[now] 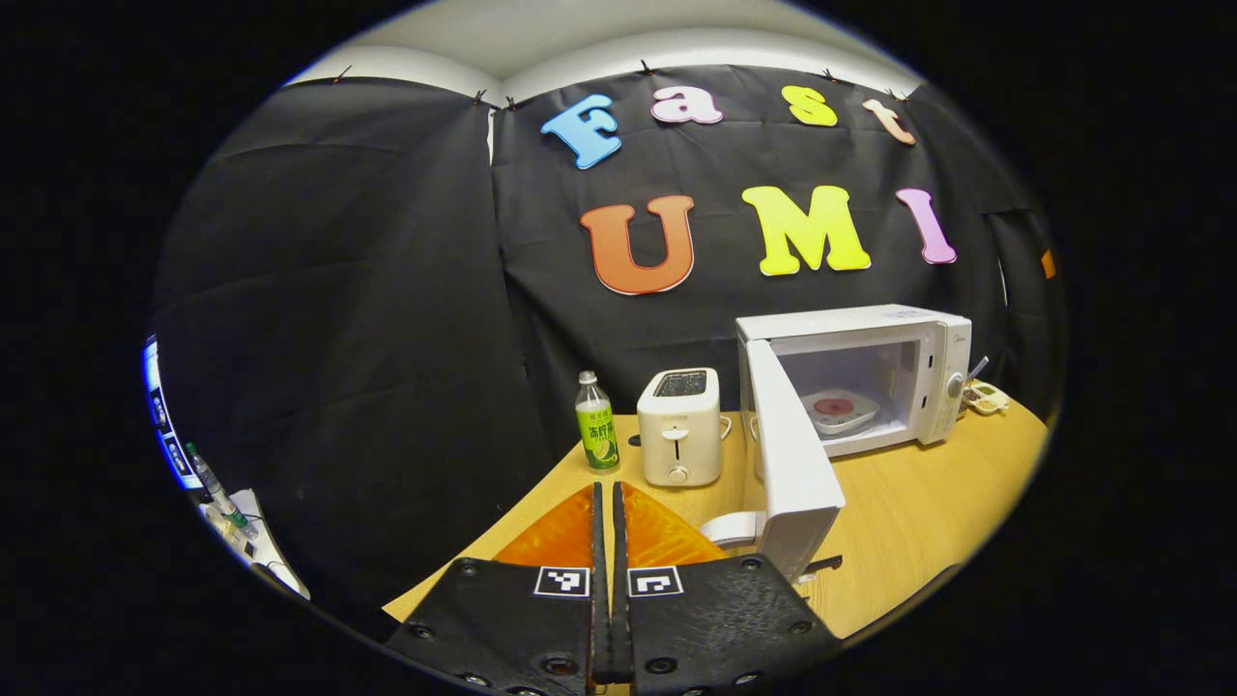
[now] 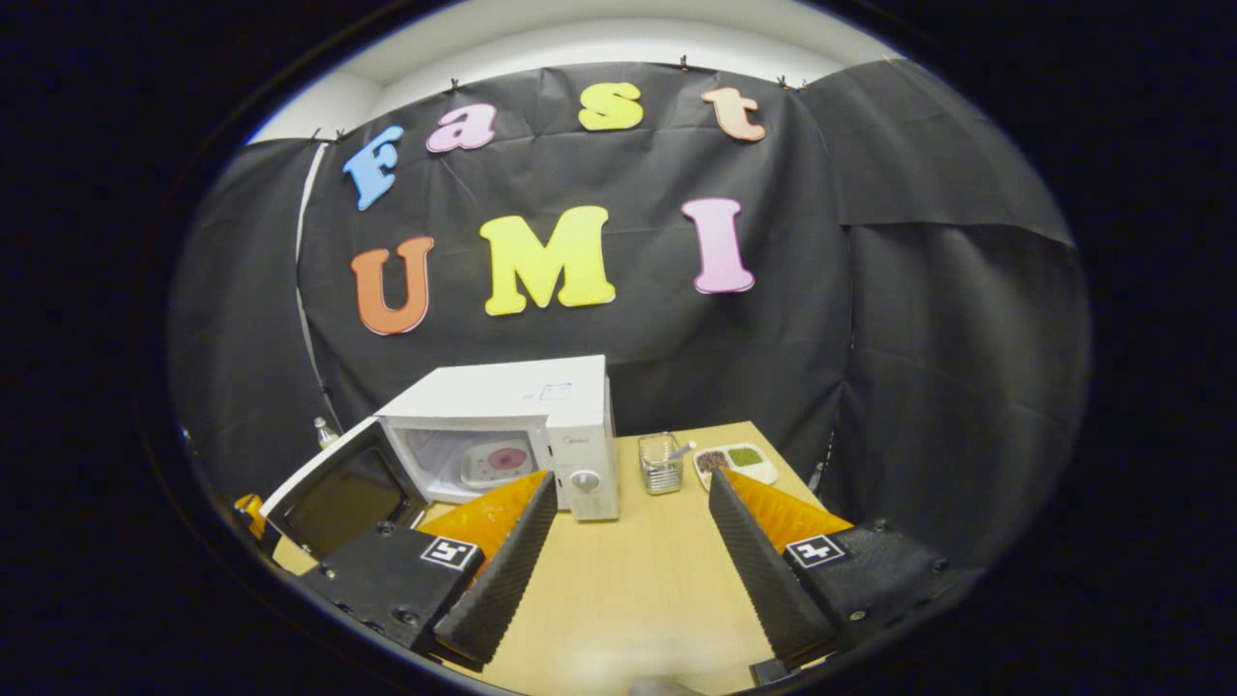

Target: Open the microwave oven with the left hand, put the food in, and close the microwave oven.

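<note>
One white box-shaped microwave oven (image 1: 870, 372) on the light wooden worktop (image 1: 918, 503), its door (image 1: 792, 464) swung wide open; a white plate with pink food (image 1: 839, 410) sits inside. Left gripper (image 1: 610, 522): jaws closed together, empty. Right gripper (image 2: 633, 512): jaws spread wide, empty. Beside the oven: white toaster (image 1: 679, 425), green-labelled plastic bottle (image 1: 596, 422).

1. The door (image 2: 338, 488) is cut at its near left corner by the right gripper view's edge
2. The bottle (image 2: 326, 431) shows just its cap above the door; the rest is hidden
3. What the tray (image 2: 736, 462) holds, dark and green, is too small to tell
4. The contents of the clear cup (image 2: 661, 462) are unclear
5. The clutter (image 1: 227, 512) at the far left of the left gripper view is cut off and too small to make out
</note>
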